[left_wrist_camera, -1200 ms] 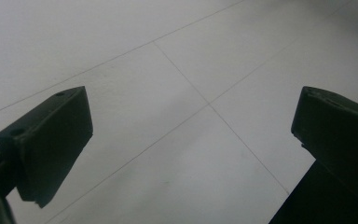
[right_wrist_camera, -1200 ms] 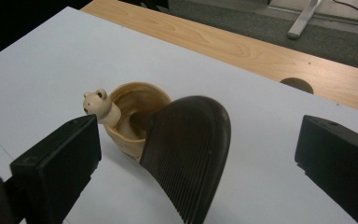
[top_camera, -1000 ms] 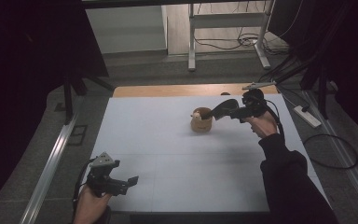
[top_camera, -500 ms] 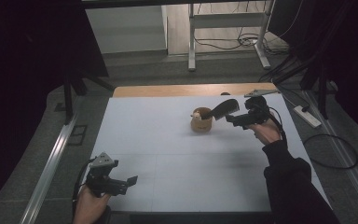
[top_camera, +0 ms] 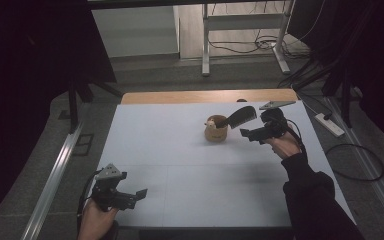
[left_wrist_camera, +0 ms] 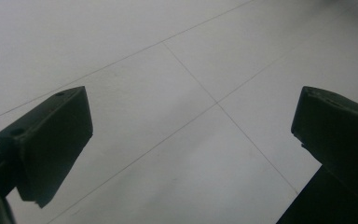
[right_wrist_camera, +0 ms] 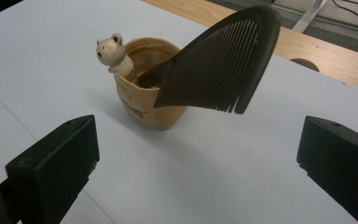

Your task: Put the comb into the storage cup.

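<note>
Clearance matters now: your right gripper (top_camera: 246, 135), jaws spread wide and holding nothing, sits just beside the comb (right_wrist_camera: 223, 65), which leans handle-down in the bear cup (right_wrist_camera: 147, 93) at the table's (top_camera: 180, 165) far middle. Back away straight, without brushing the overhanging teeth; the left gripper (top_camera: 139, 193) waits equally wide and unladen.

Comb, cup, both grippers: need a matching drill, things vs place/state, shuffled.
Things:
1. comb
2. cup
3. left gripper
4. right gripper

Places/states:
A. tan, small bear figure on its rim
B. open, at the table's near left edge, over bare white surface
C. dark, handle end in the cup, toothed end leaning out
D. open, just right of the cup, holding nothing

Pairs: 1-C, 2-A, 3-B, 4-D
</note>
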`<state>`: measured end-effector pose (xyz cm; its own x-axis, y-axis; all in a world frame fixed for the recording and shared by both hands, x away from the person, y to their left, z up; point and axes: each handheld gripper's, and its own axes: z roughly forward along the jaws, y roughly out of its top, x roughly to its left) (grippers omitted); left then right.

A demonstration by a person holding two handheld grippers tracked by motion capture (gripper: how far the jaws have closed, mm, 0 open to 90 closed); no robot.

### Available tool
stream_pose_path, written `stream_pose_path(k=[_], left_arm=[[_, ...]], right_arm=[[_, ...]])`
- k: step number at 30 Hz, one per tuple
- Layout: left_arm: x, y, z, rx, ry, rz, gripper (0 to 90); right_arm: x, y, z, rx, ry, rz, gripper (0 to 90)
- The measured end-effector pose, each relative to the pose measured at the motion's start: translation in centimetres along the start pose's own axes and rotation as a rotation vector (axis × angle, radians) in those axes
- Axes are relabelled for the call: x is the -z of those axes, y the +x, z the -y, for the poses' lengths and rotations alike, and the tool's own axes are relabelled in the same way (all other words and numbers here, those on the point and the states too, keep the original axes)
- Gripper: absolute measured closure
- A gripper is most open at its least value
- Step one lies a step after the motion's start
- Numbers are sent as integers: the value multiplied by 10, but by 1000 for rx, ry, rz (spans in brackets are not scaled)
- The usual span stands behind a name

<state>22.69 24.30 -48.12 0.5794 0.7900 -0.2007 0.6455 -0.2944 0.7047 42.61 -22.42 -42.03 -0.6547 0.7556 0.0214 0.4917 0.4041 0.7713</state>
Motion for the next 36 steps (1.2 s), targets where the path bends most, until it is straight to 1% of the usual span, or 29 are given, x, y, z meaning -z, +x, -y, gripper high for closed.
stream_pose_path(k=[12, 16, 21, 29, 36], left_arm=[[1, 0, 1, 0, -8, 5, 0], [1, 0, 1, 4, -12, 9, 0], [1, 0, 1, -1, -9, 10, 0], [1, 0, 1, 2, -16, 16, 0], [2, 1, 2, 4, -17, 18, 0]], right_arm=[[5, 6, 7, -3, 10, -18, 0], [8, 8, 9, 4, 13, -15, 0], [12, 12, 11, 17, 13, -21, 0], [16, 18, 17, 19, 5, -24, 0], [19, 23, 22, 28, 10, -47, 0]])
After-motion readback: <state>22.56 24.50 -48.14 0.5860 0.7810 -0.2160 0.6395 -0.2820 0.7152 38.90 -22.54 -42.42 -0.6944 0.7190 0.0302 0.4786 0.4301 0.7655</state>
